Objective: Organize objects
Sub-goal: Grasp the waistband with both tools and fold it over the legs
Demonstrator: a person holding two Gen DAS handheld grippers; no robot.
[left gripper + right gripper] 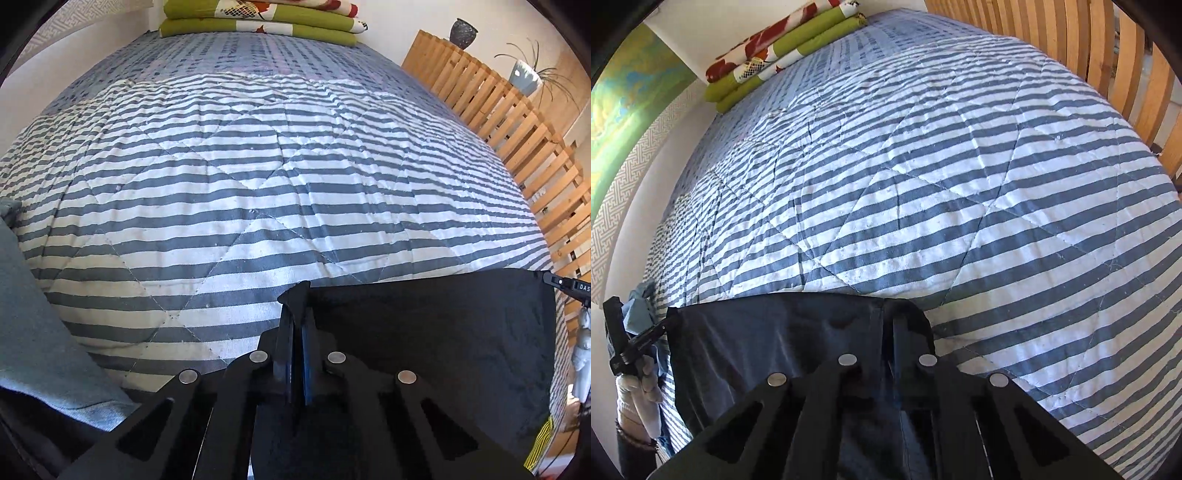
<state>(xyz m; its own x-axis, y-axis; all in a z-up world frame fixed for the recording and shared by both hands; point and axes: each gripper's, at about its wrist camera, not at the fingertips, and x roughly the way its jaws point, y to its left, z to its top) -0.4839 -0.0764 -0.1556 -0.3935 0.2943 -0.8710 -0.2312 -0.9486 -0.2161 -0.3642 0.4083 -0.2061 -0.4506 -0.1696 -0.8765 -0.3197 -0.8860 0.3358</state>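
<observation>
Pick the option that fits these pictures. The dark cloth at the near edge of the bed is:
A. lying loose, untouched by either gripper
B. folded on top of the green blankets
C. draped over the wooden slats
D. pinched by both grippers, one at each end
D: the left gripper and the right gripper are each shut on a top corner of the dark cloth, stretched between them over the striped quilt.

L claw & R claw both clamped tight, angled steeply down.

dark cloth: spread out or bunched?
Spread. The dark cloth hangs taut, top edge pinched by the left gripper and the right gripper.
</observation>
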